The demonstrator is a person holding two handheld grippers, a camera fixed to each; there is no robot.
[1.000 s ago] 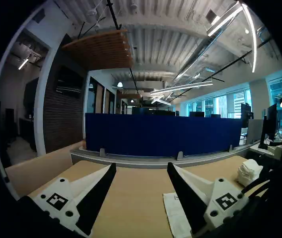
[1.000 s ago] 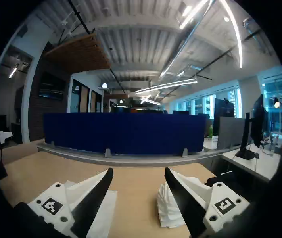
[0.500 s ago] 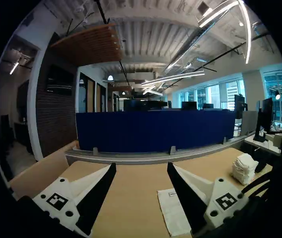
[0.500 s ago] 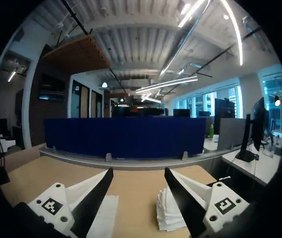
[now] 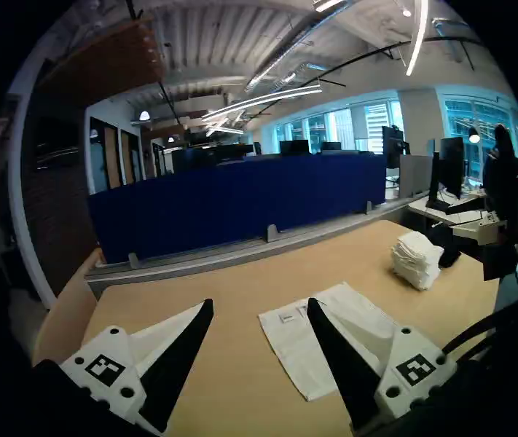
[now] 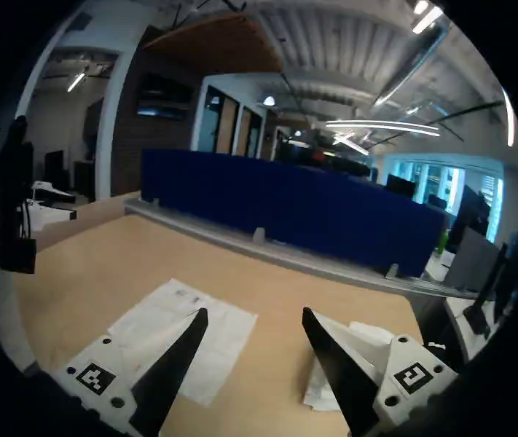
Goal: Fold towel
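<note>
left gripper [image 5: 259, 303] fingers wide apart, empty | right gripper [image 6: 253, 312] likewise wide, empty | towel [image 5: 291, 342] flat on worktop [image 5: 259, 269], untouched, folded stack [image 5: 415, 258] farther right | since a second ago: both views dipped, more towel visible

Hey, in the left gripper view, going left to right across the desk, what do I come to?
First the flat white towel, then the stack of folded towels, then the monitor on the neighbouring desk.
</note>
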